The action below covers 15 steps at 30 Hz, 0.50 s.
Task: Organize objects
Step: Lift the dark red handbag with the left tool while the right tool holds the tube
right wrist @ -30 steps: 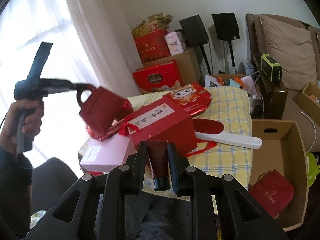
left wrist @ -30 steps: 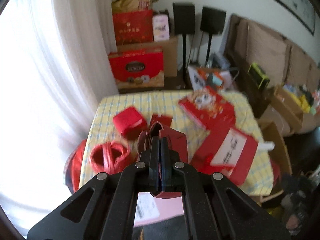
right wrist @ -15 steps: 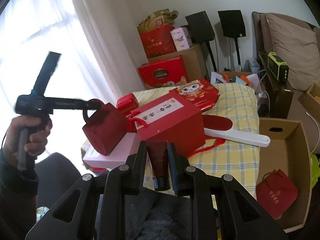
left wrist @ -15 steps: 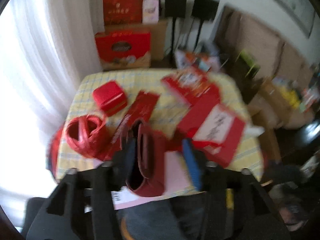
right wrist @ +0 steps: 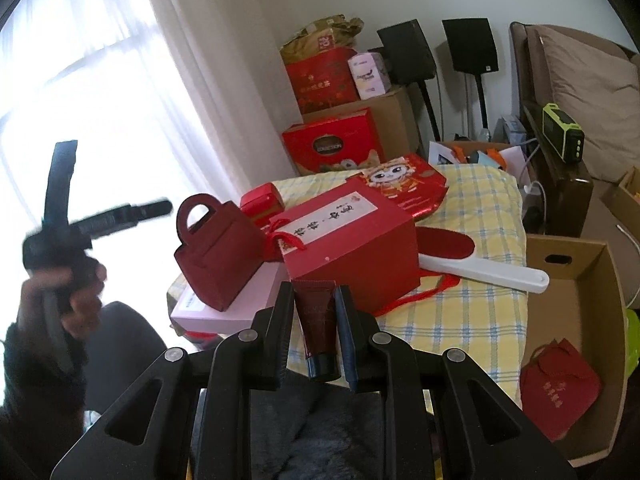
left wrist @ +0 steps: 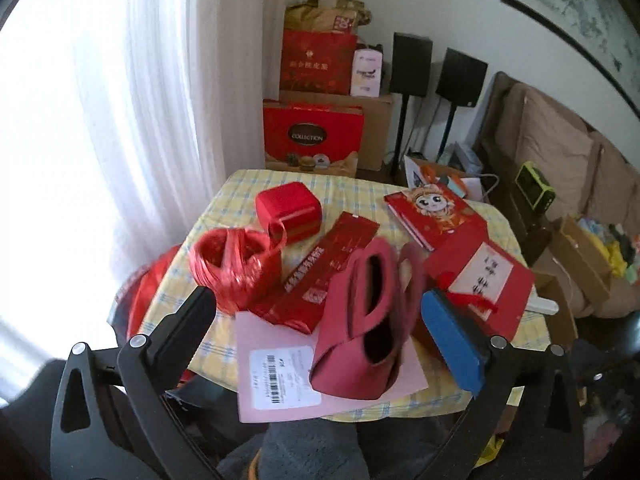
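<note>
A dark red felt handbag (left wrist: pixel 360 328) stands tilted on a flat pink box (left wrist: pixel 280 376) at the table's near edge. My left gripper (left wrist: pixel 318 304) is behind it with its jaws opening wide; the bag is between the fingers but neither pad presses on it. The right wrist view shows the same bag (right wrist: pixel 216 264) free on the pink box (right wrist: pixel 240 308), with the left gripper (right wrist: pixel 136 210) drawn back to its left in a person's hand. My right gripper (right wrist: pixel 316 292) is shut on a dark red tube (right wrist: pixel 320 324), held near the table's front edge.
On the checked tablecloth (left wrist: pixel 360 192) lie a red raffia coil (left wrist: pixel 232 264), a small red box (left wrist: pixel 288 208), a long red packet (left wrist: pixel 332 268), a cartoon gift pack (left wrist: pixel 432 208) and a labelled red box (right wrist: pixel 352 248). A white brush (right wrist: pixel 480 268) reaches toward an open carton (right wrist: pixel 576 280) holding a red pouch (right wrist: pixel 560 392).
My left gripper, shut on the bag's handle and holding it up, lowered it onto the pink box, let go and spread its jaws. The right gripper kept still with the tube.
</note>
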{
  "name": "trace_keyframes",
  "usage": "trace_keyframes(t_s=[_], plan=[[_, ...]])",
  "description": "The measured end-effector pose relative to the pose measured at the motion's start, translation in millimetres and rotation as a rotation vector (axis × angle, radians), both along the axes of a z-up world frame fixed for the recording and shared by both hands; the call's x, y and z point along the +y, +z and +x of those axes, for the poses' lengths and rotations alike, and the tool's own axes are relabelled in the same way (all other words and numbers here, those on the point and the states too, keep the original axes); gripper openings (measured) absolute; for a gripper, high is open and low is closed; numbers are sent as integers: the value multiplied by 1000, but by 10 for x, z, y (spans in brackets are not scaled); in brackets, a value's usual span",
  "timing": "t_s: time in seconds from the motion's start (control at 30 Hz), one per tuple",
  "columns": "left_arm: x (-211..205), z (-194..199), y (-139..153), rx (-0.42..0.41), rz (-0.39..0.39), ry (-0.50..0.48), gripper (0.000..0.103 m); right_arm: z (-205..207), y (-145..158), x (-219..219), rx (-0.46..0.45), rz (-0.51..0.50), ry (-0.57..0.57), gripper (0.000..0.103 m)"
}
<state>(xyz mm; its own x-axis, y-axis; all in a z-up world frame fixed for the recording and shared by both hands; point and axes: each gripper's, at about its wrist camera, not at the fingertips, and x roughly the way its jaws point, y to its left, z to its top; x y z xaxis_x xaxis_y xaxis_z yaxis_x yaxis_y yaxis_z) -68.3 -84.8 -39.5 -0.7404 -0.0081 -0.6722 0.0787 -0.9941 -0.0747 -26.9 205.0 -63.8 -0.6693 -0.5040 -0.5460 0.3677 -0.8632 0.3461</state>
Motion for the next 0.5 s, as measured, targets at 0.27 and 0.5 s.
trace_keyframes(t_s=[0.27, 0.5], plan=[[232, -59, -206, -21, 50, -37, 103, 1, -22, -6, -11, 4, 4, 20], [441, -82, -365, -13, -124, -30, 103, 4, -36, -53, -1, 1, 35, 20]])
